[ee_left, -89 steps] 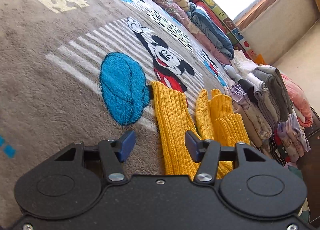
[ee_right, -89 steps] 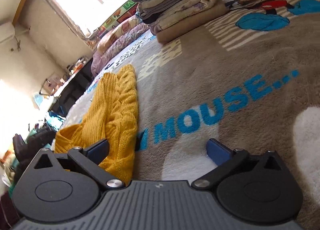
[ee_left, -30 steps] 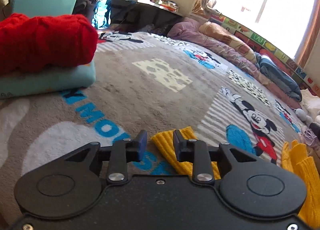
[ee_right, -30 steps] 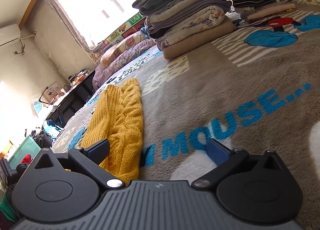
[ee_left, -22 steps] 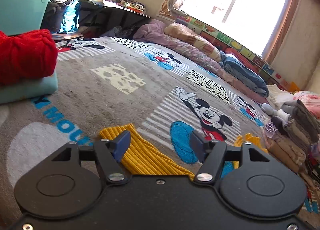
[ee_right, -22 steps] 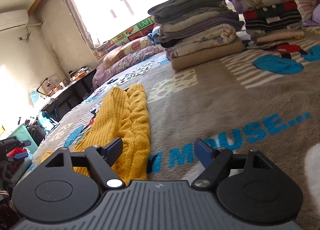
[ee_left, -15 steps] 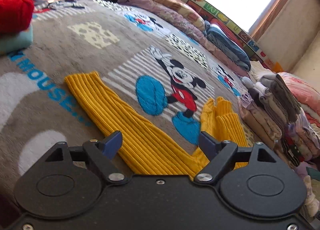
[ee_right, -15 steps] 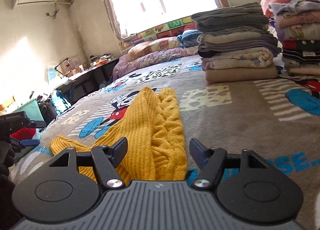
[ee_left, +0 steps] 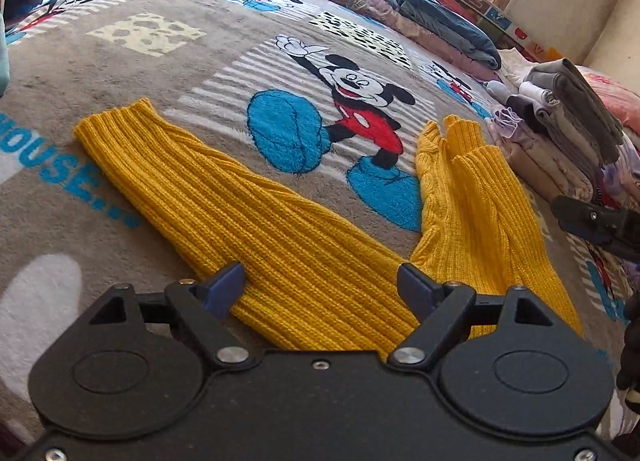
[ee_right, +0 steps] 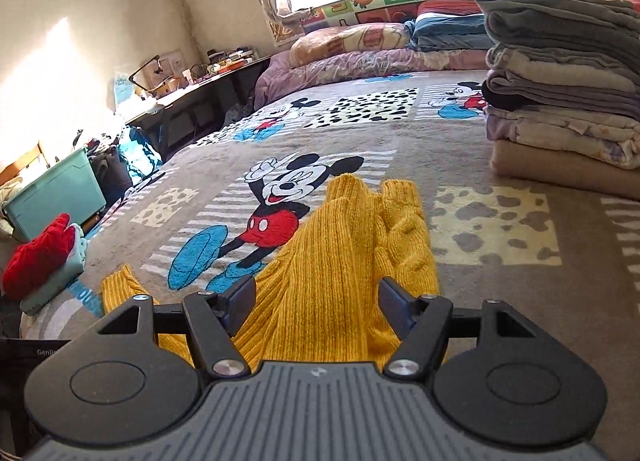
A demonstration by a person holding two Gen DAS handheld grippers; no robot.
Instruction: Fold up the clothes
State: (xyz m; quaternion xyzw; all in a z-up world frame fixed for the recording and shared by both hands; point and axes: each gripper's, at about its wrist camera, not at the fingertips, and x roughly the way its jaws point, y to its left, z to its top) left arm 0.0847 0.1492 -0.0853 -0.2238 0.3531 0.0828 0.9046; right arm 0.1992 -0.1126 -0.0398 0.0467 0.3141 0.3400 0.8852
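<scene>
A yellow knitted sweater (ee_left: 304,261) lies on the grey cartoon-mouse blanket (ee_left: 160,73). One sleeve (ee_left: 160,173) stretches out flat to the left; the folded body (ee_left: 472,197) runs away to the right. My left gripper (ee_left: 322,287) hovers open over the base of the sleeve, holding nothing. In the right wrist view the sweater (ee_right: 344,253) lies straight ahead, its body bunched in ridges. My right gripper (ee_right: 318,299) is open above its near end, nothing between the fingers. The right gripper's black body (ee_left: 600,221) shows at the left view's right edge.
A tall stack of folded clothes (ee_right: 560,93) stands at the right on the blanket. A red knit on a teal fold (ee_right: 44,261) lies at the left edge, a teal bin (ee_right: 56,193) behind it. Rolled bedding (ee_right: 360,49) lines the window wall; a cluttered desk (ee_right: 192,89) stands at the left.
My left gripper pulled the sleeve out to the left, let go and opened wide. Both grippers have drawn back and now look down the sweater; the right one narrowed a little but stays open.
</scene>
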